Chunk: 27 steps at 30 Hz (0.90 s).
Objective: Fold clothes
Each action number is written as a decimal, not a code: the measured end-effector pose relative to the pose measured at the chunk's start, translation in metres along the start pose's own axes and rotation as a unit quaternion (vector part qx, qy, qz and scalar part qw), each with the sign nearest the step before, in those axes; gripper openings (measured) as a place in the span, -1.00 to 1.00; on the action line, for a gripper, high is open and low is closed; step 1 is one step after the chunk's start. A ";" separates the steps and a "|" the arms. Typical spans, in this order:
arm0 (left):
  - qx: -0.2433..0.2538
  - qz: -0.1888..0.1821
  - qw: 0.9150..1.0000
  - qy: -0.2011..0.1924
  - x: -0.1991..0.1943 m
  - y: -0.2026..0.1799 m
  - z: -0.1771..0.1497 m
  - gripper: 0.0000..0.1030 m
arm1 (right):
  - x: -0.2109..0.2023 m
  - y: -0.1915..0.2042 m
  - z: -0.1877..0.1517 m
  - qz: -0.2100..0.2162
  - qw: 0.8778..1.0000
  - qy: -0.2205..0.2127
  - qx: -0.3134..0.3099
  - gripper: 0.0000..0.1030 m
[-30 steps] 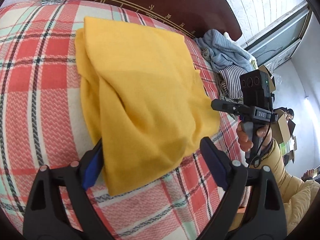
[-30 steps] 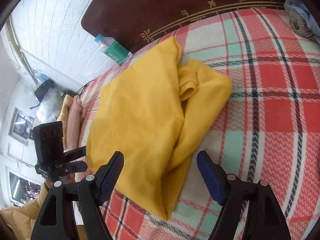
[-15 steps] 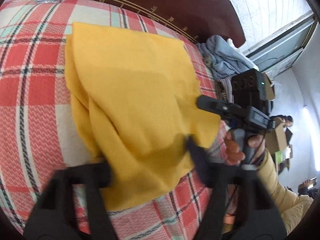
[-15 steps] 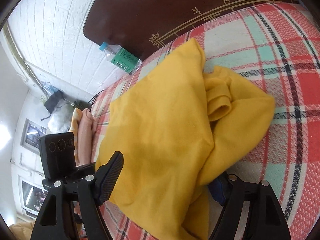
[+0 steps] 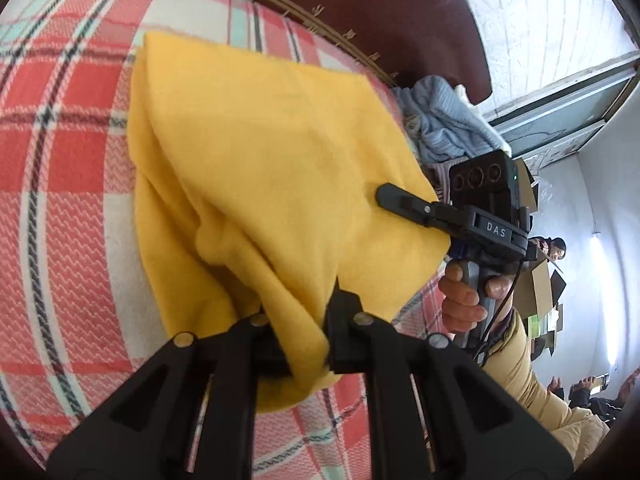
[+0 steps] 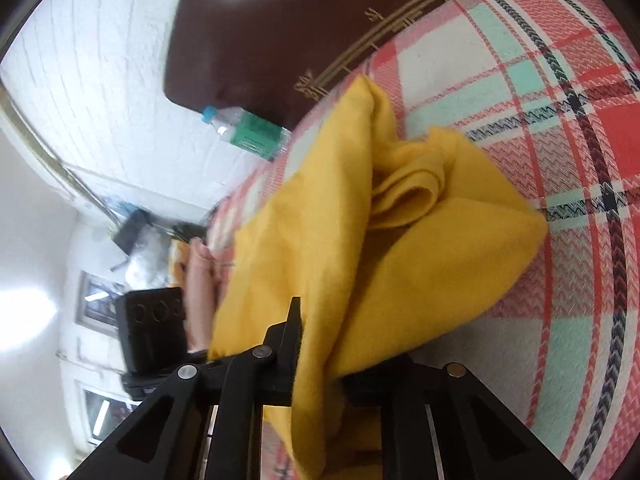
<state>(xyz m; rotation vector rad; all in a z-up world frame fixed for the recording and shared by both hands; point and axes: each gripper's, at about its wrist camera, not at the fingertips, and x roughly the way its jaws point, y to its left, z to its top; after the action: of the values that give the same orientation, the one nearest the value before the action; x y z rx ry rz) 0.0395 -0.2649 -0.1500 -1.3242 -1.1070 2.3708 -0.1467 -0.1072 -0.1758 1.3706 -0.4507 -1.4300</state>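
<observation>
A yellow cloth [image 5: 272, 168] lies half folded on a bed with a red, white and green checked blanket [image 5: 60, 184]. Its far end rests flat on the blanket, close to the dark brown headboard [image 5: 360, 8]. Its near edge is lifted and bunched up.

The left gripper [image 5: 302, 336] is pressed together on the near edge of the yellow cloth, and the cloth hangs down between its black fingers. The right gripper [image 6: 316, 364] is pinching the same near edge at the other corner. From the left camera you can see the right gripper's black finger lying on top of the cloth, with a bare hand [image 5: 464, 300] around its gray handle.

In the right camera the cloth [image 6: 400, 248] has a loose rolled fold in the middle, and one corner points out over the blanket [image 6: 560, 80].

A pile of blue and gray clothes [image 5: 444, 124] sits by the headboard, just beside the far right side of the yellow cloth. A water bottle with a green label [image 6: 248, 132] lies at the other side of the bed, by the white brick wall [image 6: 100, 60]. Some peach-colored folded clothes [image 6: 200, 276] lie beyond the cloth's left side, partly hidden by it. Cardboard boxes [image 5: 540, 280] stand farther off in the room.
</observation>
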 end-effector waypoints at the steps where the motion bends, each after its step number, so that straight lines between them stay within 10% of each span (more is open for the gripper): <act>1: 0.002 -0.004 1.000 -0.005 -0.006 -0.003 0.001 -0.77 | -0.003 0.006 -0.001 0.006 1.000 -0.003 -0.002 -0.72; 10: 0.031 0.032 0.999 -0.007 -0.048 -0.018 0.001 -0.65 | -0.009 0.050 -0.010 0.004 0.999 -0.005 -0.034 -0.72; 17: 0.002 0.075 0.997 -0.026 -0.065 0.011 -0.022 0.49 | -0.005 0.020 -0.023 -0.058 0.998 0.014 -0.005 -0.59; 22: -0.013 0.067 0.998 -0.004 -0.058 0.021 -0.034 0.61 | -0.009 0.012 -0.029 -0.093 0.995 0.011 -0.017 -0.04; 27: -0.015 0.043 0.999 0.022 -0.030 0.021 -0.034 0.82 | -0.006 0.005 -0.030 -0.093 0.996 0.010 -0.012 0.03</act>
<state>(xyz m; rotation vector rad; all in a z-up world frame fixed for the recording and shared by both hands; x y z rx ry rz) 0.0875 -0.2769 -0.1564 -1.4557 -1.0994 2.3803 -0.1191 -0.0921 -0.1768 1.4362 -0.2963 -1.5656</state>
